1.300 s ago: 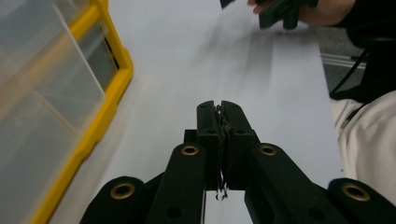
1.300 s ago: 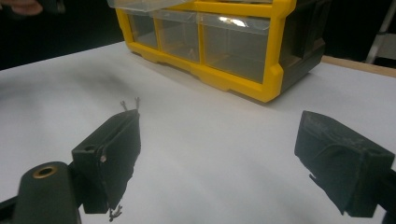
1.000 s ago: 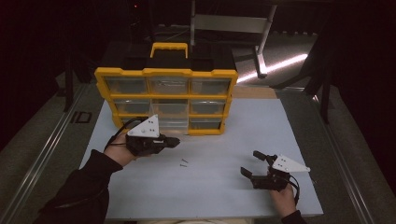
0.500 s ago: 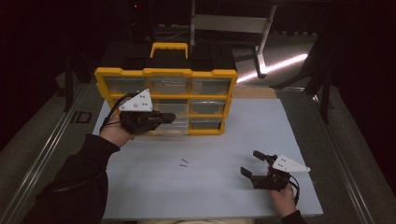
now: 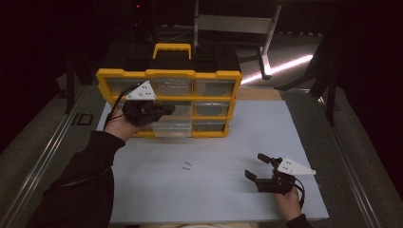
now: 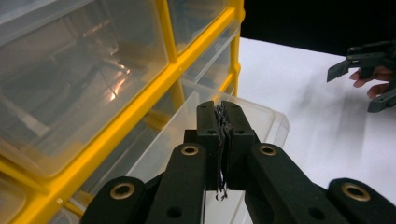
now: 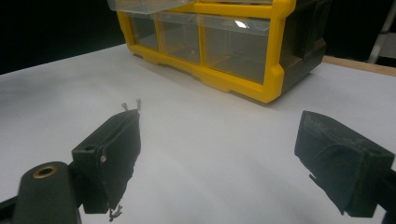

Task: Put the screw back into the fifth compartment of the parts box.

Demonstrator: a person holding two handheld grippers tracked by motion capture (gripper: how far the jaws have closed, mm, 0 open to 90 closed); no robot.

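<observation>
A yellow-framed organiser (image 5: 168, 102) with clear plastic drawers and a yellow carry handle stands upright at the back of the white tabletop (image 5: 214, 190). One clear drawer (image 5: 173, 126) in its lower middle is pulled partway out. Two small screws (image 5: 187, 166) lie loose on the tabletop, well in front of it.
</observation>
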